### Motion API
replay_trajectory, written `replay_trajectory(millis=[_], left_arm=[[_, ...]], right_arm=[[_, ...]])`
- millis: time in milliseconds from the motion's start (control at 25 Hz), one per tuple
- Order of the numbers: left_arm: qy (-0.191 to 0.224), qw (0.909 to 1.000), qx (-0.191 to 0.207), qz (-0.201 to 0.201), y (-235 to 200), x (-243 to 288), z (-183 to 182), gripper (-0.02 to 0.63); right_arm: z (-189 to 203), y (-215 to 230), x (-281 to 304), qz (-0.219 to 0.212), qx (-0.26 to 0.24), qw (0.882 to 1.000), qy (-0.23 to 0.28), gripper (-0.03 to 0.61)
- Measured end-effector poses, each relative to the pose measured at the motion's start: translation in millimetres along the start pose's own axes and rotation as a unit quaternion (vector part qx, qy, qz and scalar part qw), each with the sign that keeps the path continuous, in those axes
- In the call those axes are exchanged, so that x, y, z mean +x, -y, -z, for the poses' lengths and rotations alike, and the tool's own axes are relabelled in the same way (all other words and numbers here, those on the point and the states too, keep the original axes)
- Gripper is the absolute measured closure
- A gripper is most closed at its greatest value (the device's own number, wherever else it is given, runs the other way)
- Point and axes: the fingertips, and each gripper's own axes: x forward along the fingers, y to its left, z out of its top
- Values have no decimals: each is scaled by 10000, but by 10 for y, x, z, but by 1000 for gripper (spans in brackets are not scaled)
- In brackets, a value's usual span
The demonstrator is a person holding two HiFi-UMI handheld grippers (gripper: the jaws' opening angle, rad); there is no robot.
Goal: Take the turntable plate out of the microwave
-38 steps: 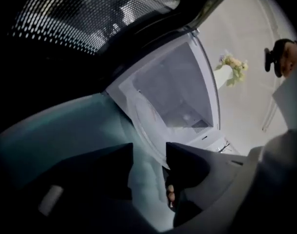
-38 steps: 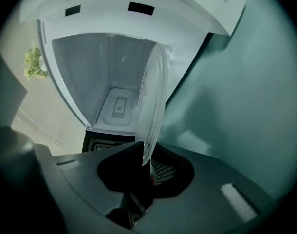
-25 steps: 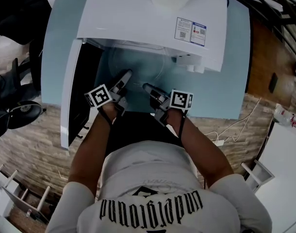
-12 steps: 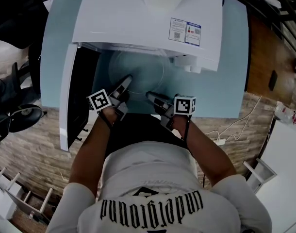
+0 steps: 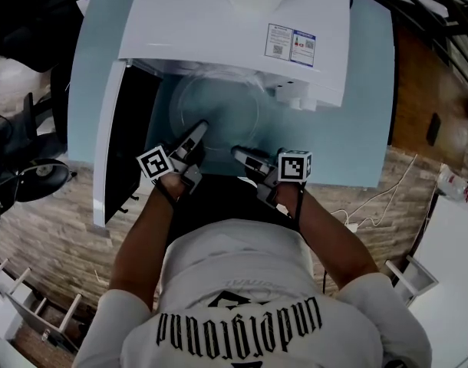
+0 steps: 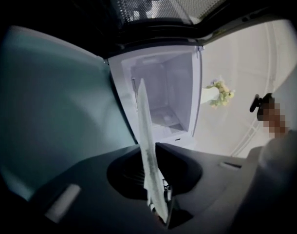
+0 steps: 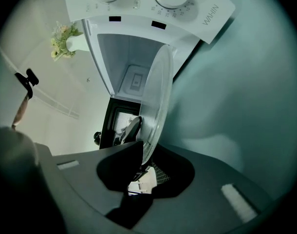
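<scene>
Lower centre: left gripper (image 5: 194,135), jaws just now closing onto the near rim of the clear round glass turntable plate (image 5: 219,107); right gripper (image 5: 243,156), jaws clamped on that rim too. Plate sits at the open white microwave's (image 5: 219,29) mouth. Risk: uneven pulling could tilt the glass and slip it free.

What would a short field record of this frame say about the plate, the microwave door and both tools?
plate: clear glass turntable plate, held in front of the microwave opening
door: door swung open at the left in the head view
left tool: left tool shut on the plate's near rim; its jaws have just been closing
right tool: right tool shut on the near rim
</scene>
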Motion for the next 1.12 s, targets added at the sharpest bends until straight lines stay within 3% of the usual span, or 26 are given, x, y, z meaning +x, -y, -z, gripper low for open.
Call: replay_trajectory(millis=[560,1120], left_arm=[[390,9985,-149,368,792,-339,313,532],[427,9962,-102,757,1676,-587,367,535]], right_arm=[[339,-627,-392,-458,-348,9981,-205,526],[517,-1444,-678,-843,-598,9946,117,529]])
